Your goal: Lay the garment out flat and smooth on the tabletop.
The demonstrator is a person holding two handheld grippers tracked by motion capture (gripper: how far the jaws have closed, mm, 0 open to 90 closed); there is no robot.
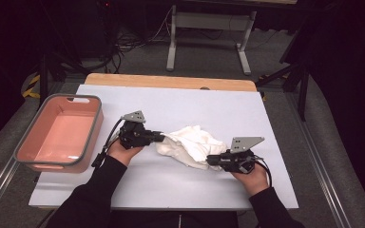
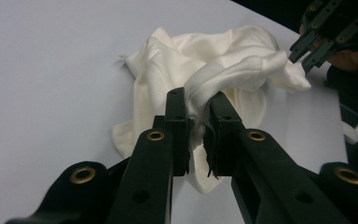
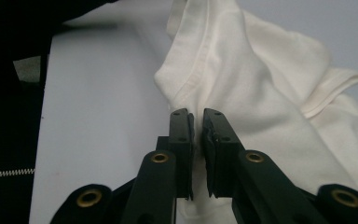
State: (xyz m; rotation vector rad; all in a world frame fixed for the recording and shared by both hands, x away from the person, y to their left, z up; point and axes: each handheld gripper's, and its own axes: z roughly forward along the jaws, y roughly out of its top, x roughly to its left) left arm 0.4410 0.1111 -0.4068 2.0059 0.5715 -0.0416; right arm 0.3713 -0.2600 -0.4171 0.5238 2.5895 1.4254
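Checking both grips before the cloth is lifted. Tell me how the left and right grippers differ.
The left gripper pinches the white cloth at its left edge; the right gripper pinches the lower right edge. The left gripper clamps a thick rolled bunch; the right gripper clamps a thinner fold near a seam. Both are shut on the cloth, each in a hand, pointing inward.
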